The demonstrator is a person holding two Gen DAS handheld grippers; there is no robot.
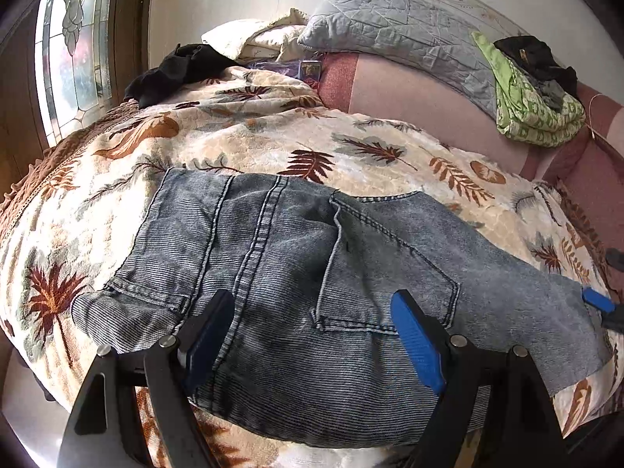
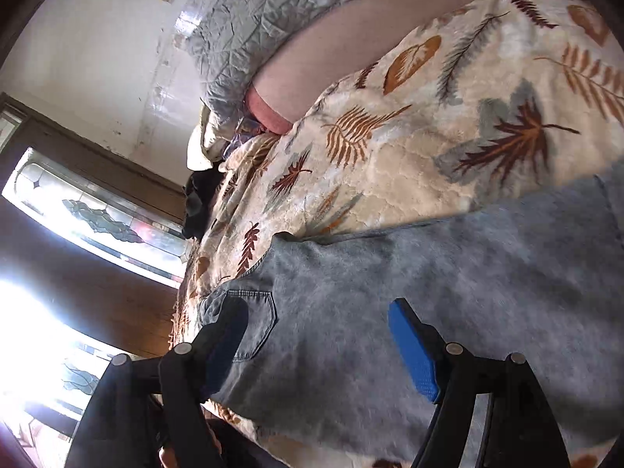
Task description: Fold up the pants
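Note:
Grey-blue denim pants [image 1: 296, 273] lie flat on a leaf-patterned bed cover [image 1: 241, 132], back pockets up. My left gripper [image 1: 312, 335] hovers open just above the seat of the pants, its blue-padded fingers [image 1: 417, 343] wide apart and holding nothing. In the right wrist view the same pants [image 2: 409, 296] stretch across the cover [image 2: 409, 117]. My right gripper [image 2: 316, 343] is open over the leg near a back pocket, empty. Its blue tip [image 1: 596, 300] shows at the right edge of the left wrist view.
A grey quilted pillow [image 1: 394, 27], a green patterned cloth [image 1: 534, 105] with dark clothes on it, and a black garment [image 1: 179, 70] lie at the back of the bed. A stained-glass window [image 1: 74, 46] is on the left. The bed's near edge drops below my grippers.

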